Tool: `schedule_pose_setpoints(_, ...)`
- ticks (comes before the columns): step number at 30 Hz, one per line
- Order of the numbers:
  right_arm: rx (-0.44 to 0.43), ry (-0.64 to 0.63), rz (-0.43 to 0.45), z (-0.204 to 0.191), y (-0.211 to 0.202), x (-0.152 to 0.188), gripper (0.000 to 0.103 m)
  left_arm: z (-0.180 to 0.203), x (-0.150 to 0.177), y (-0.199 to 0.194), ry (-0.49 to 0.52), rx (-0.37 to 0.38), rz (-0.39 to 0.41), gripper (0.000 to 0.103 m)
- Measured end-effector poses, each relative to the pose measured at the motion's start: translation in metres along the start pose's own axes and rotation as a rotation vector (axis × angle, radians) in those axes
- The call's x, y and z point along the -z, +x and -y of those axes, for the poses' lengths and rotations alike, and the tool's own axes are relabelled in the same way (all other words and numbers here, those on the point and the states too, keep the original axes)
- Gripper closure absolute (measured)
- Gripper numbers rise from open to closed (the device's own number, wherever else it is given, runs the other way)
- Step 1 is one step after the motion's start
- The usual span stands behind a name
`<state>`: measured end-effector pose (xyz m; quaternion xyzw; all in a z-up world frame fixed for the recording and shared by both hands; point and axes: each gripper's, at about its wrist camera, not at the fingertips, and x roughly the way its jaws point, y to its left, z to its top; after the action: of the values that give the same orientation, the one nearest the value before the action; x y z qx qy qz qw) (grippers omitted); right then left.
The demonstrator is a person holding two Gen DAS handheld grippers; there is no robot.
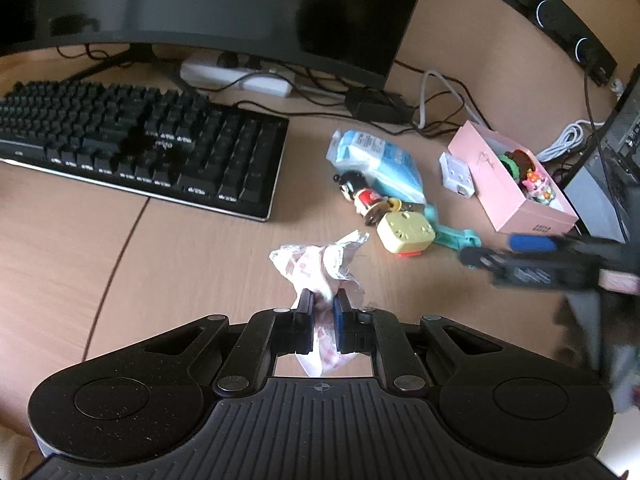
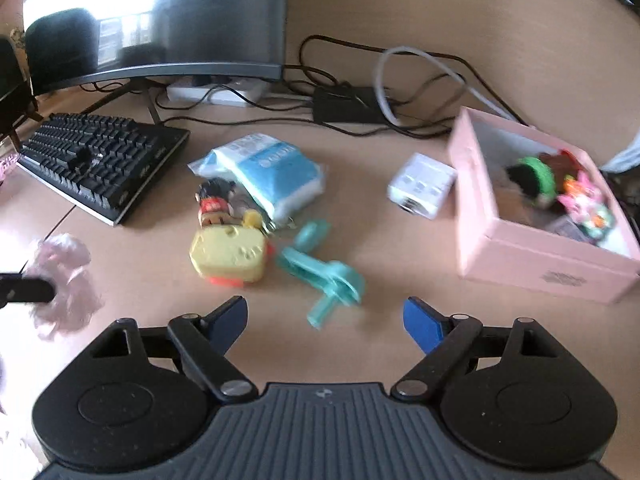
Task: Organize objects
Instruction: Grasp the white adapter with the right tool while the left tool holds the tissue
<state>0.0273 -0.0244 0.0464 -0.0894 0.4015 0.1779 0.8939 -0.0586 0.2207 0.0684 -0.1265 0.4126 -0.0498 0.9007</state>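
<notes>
Left hand-held gripper (image 1: 323, 300) pinching crumpled pink-white wrapper (image 1: 316, 266) above smooth wooden surface (image 1: 180, 248); right hand-held gripper (image 2: 324, 318) spread w/ nothing between, near teal plastic clip (image 2: 320, 272), boxy yellow toy (image 2: 228, 254) & pink cardboard box (image 2: 532, 264).

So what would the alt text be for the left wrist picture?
Black tongs pinch a crumpled pink-and-white wrapper above a wooden desk. Beyond lie a black keyboard, a yellow toy, a small doll, a blue packet and an open pink box of trinkets.
</notes>
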Motion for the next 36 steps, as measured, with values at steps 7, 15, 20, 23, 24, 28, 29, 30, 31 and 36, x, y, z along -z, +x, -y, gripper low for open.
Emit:
schedule_pose_setpoints(7, 0.060, 0.003, 0.108, 0.019, 0.017, -0.041, 0.047, -0.011, 0.002, -0.013, -0.064, -0.011, 0.002, 0.091)
schedule_pose_setpoints(15, 0.402, -0.074, 0.083, 0.030, 0.112, -0.105, 0.077, -0.017, 0.002, -0.014, -0.039, -0.039, -0.027, 0.091)
schedule_pose_setpoints(20, 0.380, -0.068, 0.039, 0.040, 0.143, -0.105, 0.076, -0.025, 0.001, -0.015, -0.019, -0.049, -0.039, 0.091)
schedule_pose_setpoints(23, 0.370, -0.033, 0.057, 0.040, 0.132, -0.089, 0.075, -0.030, 0.000, -0.011, -0.020, -0.038, -0.050, 0.091)
schedule_pose_setpoints(24, 0.350, -0.020, 0.066, 0.040, 0.125, -0.082, 0.075, -0.030, 0.000, -0.008, -0.018, -0.029, -0.053, 0.091)
schedule_pose_setpoints(28, 0.169, 0.027, 0.062, 0.036, 0.078, -0.043, 0.075, -0.026, -0.001, -0.002, -0.003, 0.013, -0.056, 0.091)
schedule_pose_setpoints(29, 0.118, 0.057, 0.057, 0.036, 0.068, -0.032, 0.075, -0.025, -0.001, -0.002, 0.002, 0.022, -0.056, 0.091)
schedule_pose_setpoints(30, 0.090, 0.087, 0.076, 0.036, 0.054, -0.021, 0.075, -0.024, -0.001, -0.001, 0.007, 0.031, -0.056, 0.091)
schedule_pose_setpoints(31, 0.080, 0.105, 0.097, 0.038, 0.042, -0.012, 0.074, -0.023, -0.001, 0.001, 0.008, 0.037, -0.058, 0.091)
schedule_pose_setpoints(36, 0.113, 0.194, 0.119, 0.053, 0.036, -0.017, 0.055, -0.018, -0.003, 0.003, 0.026, 0.048, -0.067, 0.091)
